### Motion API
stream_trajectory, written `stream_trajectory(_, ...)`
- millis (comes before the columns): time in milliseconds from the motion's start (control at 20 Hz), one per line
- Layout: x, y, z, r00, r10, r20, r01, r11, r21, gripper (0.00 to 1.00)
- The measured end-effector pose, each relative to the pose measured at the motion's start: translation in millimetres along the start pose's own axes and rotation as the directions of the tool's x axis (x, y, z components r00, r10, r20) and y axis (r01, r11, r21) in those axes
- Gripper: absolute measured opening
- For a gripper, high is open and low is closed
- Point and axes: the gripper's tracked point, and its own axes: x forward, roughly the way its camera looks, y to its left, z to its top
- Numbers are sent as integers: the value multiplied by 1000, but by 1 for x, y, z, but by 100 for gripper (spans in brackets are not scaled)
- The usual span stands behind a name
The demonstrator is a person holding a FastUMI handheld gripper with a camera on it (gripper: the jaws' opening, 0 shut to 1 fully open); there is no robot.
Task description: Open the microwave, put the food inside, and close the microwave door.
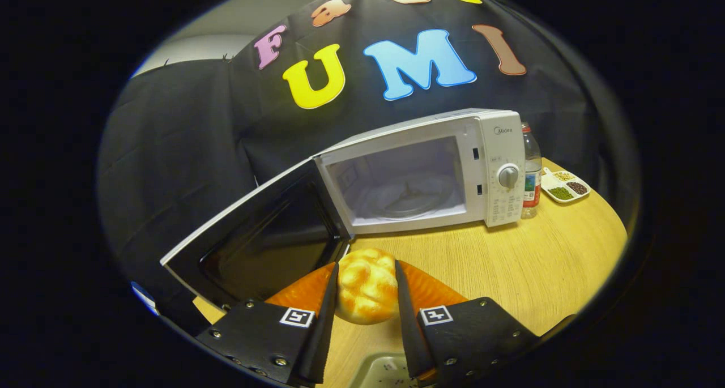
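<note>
- The tool (367, 289) is closed on the bread roll (367, 286): its 2 fingers press the roll's left and right flanks, so the roll rides between them, above the worktop (510, 263).
- Judgement: the side grip leaves the roll's front free, which suits sliding it nose-first into a cavity and letting go without fouling the walls.
- The bread roll is round, golden-yellow and glossy, with a lumpy, cracked-looking crust paler along the ridges. It appears undeformed by the fingers.
- Just beyond the roll stands the microwave (498, 167), a white unit with 1 dial (508, 176) on its right-hand panel.
- The microwave door (255, 235) is swung wide open to the left, hinged on that side. This clears a straight path from the roll to the cavity (402, 184), where a glass turntable lies.
- Judgement: opening is done; loading and closing remain.
- Beside the microwave's right side stand a bottle (532, 173) and a small divided dish (565, 187) of dry goods, well apart from the approach line.
</note>
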Motion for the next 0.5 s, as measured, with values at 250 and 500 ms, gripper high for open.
stream_trajectory(250,45,-16,23,999,-18,49,14,997,72,53)
stream_trajectory(500,85,-33,38,995,-58,86,44,987,156,53)
